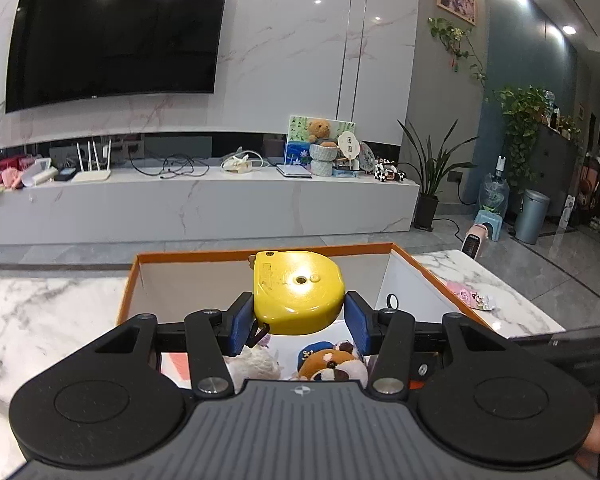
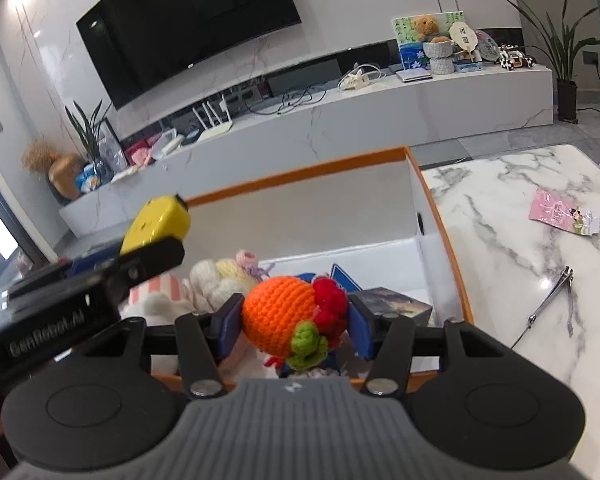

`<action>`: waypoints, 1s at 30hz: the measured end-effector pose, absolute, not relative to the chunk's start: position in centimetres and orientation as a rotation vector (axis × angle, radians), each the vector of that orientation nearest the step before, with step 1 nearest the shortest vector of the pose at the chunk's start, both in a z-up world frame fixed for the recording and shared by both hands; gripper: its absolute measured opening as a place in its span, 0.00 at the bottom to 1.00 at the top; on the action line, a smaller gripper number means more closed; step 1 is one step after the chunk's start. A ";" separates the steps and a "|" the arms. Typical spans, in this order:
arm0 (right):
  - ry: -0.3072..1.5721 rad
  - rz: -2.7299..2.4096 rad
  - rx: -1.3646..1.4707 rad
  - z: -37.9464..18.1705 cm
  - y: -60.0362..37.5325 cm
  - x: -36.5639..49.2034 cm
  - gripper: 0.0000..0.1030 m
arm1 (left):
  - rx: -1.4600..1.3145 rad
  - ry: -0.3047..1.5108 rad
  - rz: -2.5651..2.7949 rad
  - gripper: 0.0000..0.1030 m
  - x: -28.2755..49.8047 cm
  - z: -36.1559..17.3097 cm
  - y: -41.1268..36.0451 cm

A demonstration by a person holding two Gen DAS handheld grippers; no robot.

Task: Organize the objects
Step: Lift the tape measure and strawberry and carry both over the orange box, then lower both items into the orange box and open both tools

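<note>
My left gripper (image 1: 299, 320) is shut on a yellow tape measure (image 1: 298, 292) and holds it above the orange-rimmed white box (image 1: 204, 257). The tape measure also shows in the right wrist view (image 2: 156, 224), at the left over the box. My right gripper (image 2: 294, 326) is shut on an orange crocheted toy (image 2: 284, 312) with red and green parts, held over the near edge of the box (image 2: 300, 172). Inside the box lie plush toys (image 1: 332, 364), white crocheted items (image 2: 216, 284) and a dark small box (image 2: 396, 306).
The box stands on a white marble table (image 2: 520, 240). On the table to the right lie a pink packet (image 2: 560, 210) and nail clippers (image 2: 560, 300). Beyond the table is a TV bench (image 1: 204, 200) with clutter, a wall TV (image 1: 116, 36) and potted plants.
</note>
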State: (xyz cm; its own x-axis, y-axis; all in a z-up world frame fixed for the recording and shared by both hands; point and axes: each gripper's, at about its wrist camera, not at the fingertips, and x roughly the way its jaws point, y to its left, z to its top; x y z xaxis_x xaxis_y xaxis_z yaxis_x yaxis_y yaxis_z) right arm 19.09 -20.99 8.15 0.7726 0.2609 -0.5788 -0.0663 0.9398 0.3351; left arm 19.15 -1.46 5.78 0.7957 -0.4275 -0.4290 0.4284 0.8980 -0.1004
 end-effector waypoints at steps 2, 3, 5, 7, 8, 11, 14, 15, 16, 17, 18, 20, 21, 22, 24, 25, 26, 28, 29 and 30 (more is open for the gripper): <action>0.673 0.175 0.265 8.1 -20.5 19.0 0.56 | 0.017 0.468 -0.451 0.55 19.3 5.6 -1.6; 0.675 0.171 0.246 7.9 -20.2 18.9 0.56 | 0.027 0.471 -0.445 0.55 19.3 5.5 -1.7; 0.678 0.161 0.221 7.8 -20.0 19.1 0.56 | 0.042 0.475 -0.429 0.55 19.4 5.3 -2.4; 0.682 0.161 0.208 7.6 -19.8 19.6 0.56 | 0.048 0.478 -0.416 0.55 19.6 5.3 -2.7; 0.679 0.167 0.205 7.6 -19.7 19.8 0.56 | 0.052 0.481 -0.410 0.55 19.7 5.3 -2.8; 0.680 0.168 0.187 7.3 -19.5 20.4 0.56 | 0.076 0.486 -0.380 0.55 20.0 5.2 -3.3; 0.690 0.162 0.170 6.8 -19.1 20.8 0.56 | 0.081 0.497 -0.358 0.55 20.2 5.0 -3.5; 0.692 0.160 0.166 6.7 -18.9 21.0 0.56 | 0.081 0.500 -0.357 0.55 20.3 4.9 -3.5; 0.693 0.160 0.163 6.6 -18.8 21.2 0.56 | 0.080 0.507 -0.357 0.55 20.4 4.7 -3.5; 0.691 0.162 0.162 6.5 -18.8 21.4 0.56 | 0.081 0.511 -0.356 0.55 20.5 4.6 -3.5; 0.693 0.162 0.163 6.4 -18.7 21.5 0.56 | 0.082 0.516 -0.353 0.55 20.6 4.5 -3.6; 0.692 0.159 0.154 6.2 -18.6 21.6 0.56 | 0.081 0.525 -0.345 0.55 20.8 4.2 -3.7; 0.695 0.156 0.151 6.1 -18.6 21.6 0.56 | 0.081 0.531 -0.344 0.55 20.9 4.1 -3.8; 0.696 0.156 0.147 6.0 -18.5 21.7 0.56 | 0.081 0.536 -0.345 0.55 21.0 4.0 -3.8; 0.695 0.155 0.133 6.0 -18.3 21.6 0.55 | 0.079 0.540 -0.346 0.55 21.1 3.9 -3.8; 0.694 0.153 0.124 6.0 -18.1 21.6 0.55 | 0.079 0.541 -0.347 0.55 21.1 3.8 -3.9; 0.693 0.150 0.118 6.0 -18.0 21.6 0.55 | 0.078 0.543 -0.346 0.55 21.1 3.8 -3.9; 0.691 0.143 0.111 6.0 -18.0 21.5 0.55 | 0.076 0.548 -0.347 0.55 21.2 3.6 -3.9; 0.691 0.140 0.107 6.0 -18.0 21.4 0.55 | 0.074 0.553 -0.347 0.55 21.2 3.6 -3.9; 0.690 0.138 0.102 6.0 -18.0 21.4 0.55 | 0.071 0.558 -0.348 0.55 21.3 3.6 -3.9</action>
